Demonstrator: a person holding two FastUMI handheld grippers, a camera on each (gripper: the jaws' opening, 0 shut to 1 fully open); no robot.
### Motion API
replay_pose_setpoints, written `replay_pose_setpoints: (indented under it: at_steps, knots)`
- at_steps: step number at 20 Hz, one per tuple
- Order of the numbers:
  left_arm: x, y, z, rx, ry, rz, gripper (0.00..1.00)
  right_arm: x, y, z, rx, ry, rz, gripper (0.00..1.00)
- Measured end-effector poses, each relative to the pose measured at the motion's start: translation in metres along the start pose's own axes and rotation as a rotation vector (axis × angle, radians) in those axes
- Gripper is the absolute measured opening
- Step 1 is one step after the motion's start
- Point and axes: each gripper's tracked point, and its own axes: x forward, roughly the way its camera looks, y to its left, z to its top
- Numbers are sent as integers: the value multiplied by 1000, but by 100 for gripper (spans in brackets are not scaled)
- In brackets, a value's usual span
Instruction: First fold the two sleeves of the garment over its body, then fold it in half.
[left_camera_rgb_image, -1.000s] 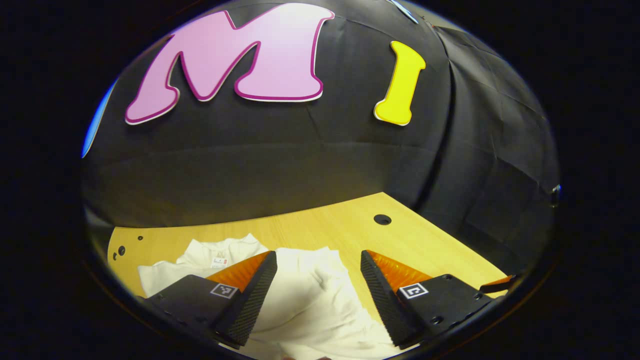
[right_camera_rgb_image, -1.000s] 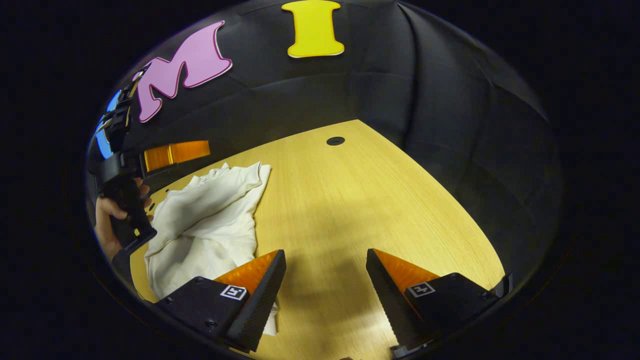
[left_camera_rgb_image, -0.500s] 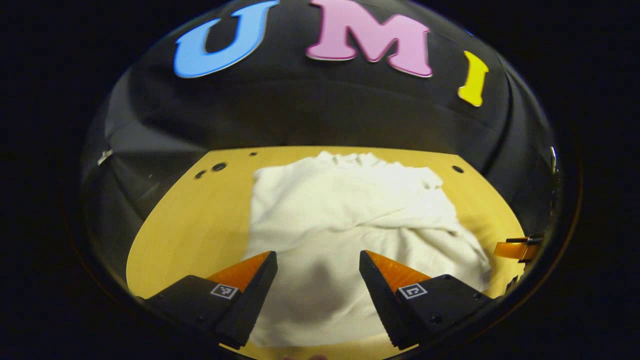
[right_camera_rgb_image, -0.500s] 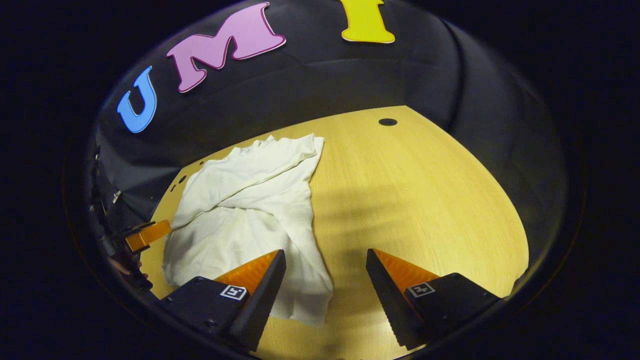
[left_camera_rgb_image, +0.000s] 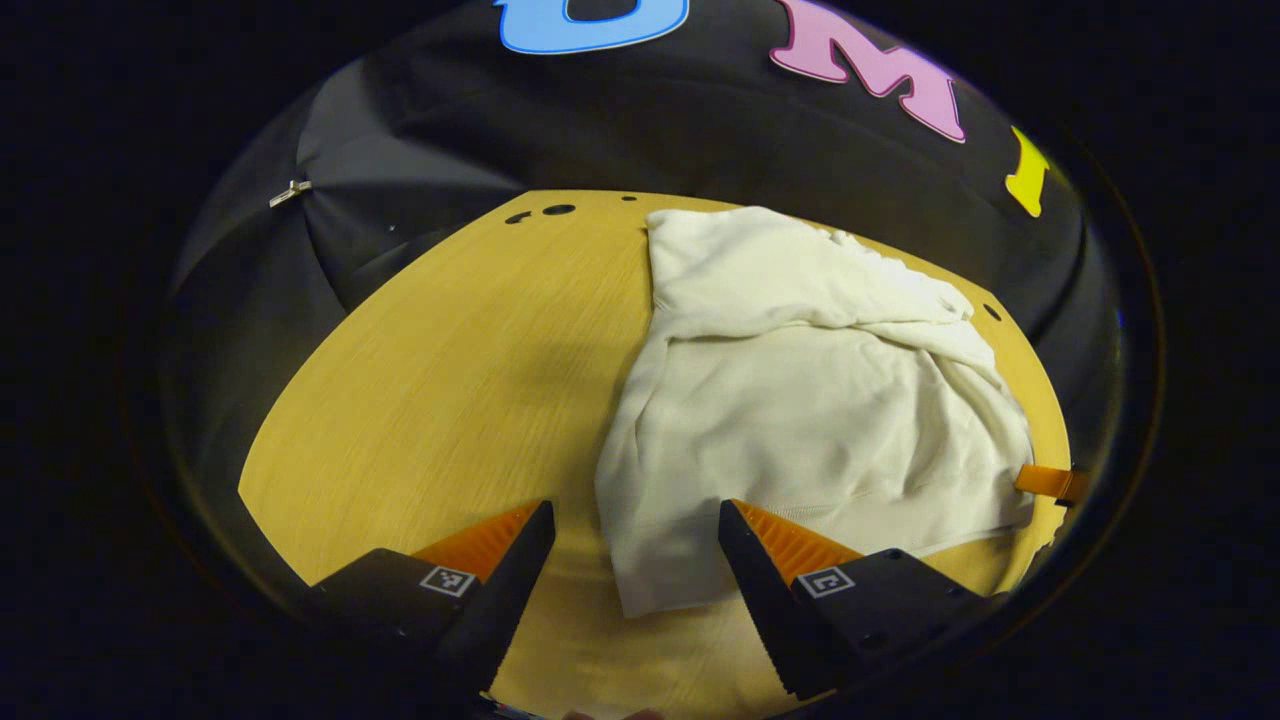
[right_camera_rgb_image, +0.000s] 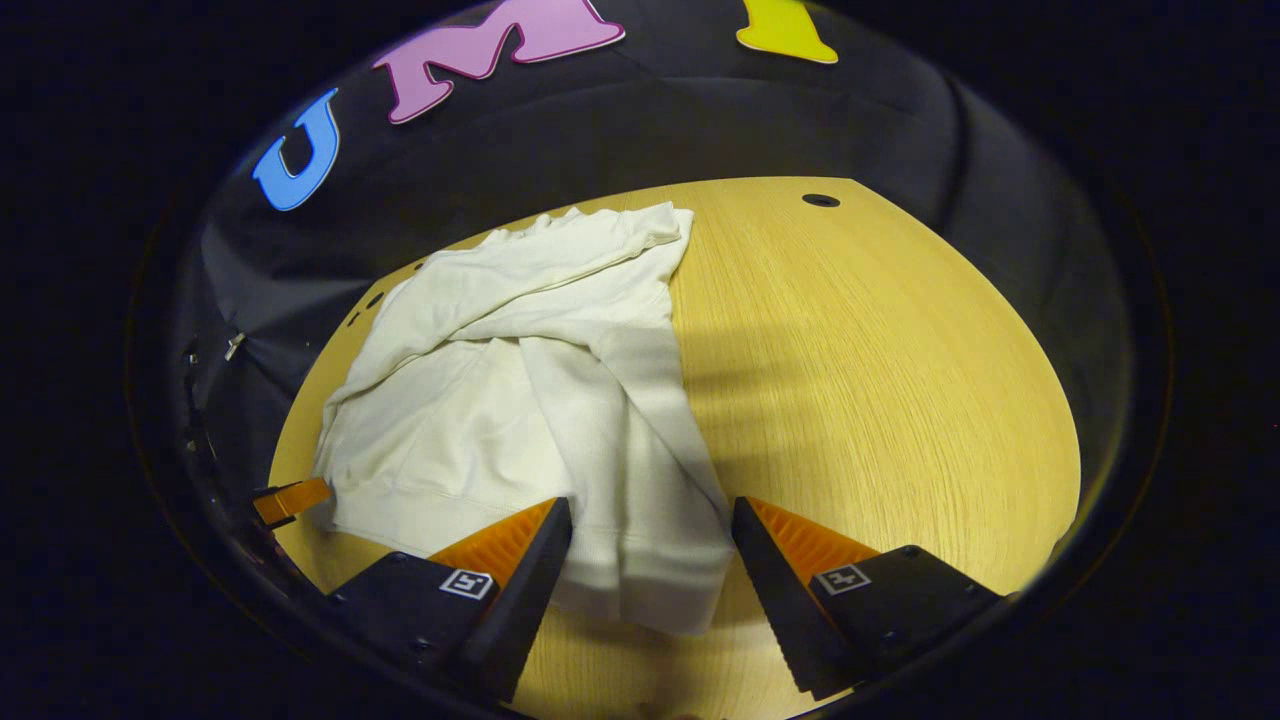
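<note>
Hovering with jaws apart, the left gripper (left_camera_rgb_image: 635, 560) and right gripper (right_camera_rgb_image: 650, 555) are each framing a hem corner of the white garment (right_camera_rgb_image: 520, 400) lying on the wooden table (right_camera_rgb_image: 880, 380).

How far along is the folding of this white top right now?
Done, it seems: both sleeves lie folded across the body of the white garment, which rests on the wooden table. In hand: the left gripper and right gripper are open, each over a corner of the near hem, gripping nothing yet. Left: pinching those corners and folding the garment in half toward the collar end.
</note>
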Motion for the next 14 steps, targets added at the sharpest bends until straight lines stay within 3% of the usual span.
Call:
replay_pose_setpoints:
  at_steps: [3, 4, 5, 7, 8, 10, 11, 12, 13, 14]
  knots:
    - [4, -9, -2, 11, -9, -3, 100, 1, 0, -3, -16, 2, -15, 99]
    - [4, -9, 0, 12, -22, -2, 100, 1, 0, -2, -25, -6, -22, 89]
    - [4, -10, -1, 18, -20, -7, 100, 3, -1, -3, -35, -8, -32, 99]
    - [4, -16, -2, 37, -27, -39, 97, 2, 0, -6, -51, -8, -52, 99]
    - [4, -21, -2, 54, -27, -56, 86, 2, 3, -6, -57, -5, -56, 98]
    - [5, -28, -3, 94, -29, -66, 66, 4, 16, -11, -55, 12, -30, 84]
    - [4, -33, -3, 101, -37, -71, 55, 6, 19, -11, -60, 17, -30, 53]
    - [3, -37, -3, 109, -46, -67, 44, 6, 22, -12, -74, 18, -27, 54]
    - [3, -38, -3, 125, -51, -54, 33, 6, 26, -14, -88, 31, -20, 34]
    - [4, -40, -3, 144, -56, -43, 22, 6, 28, -14, -97, 35, -8, 27]
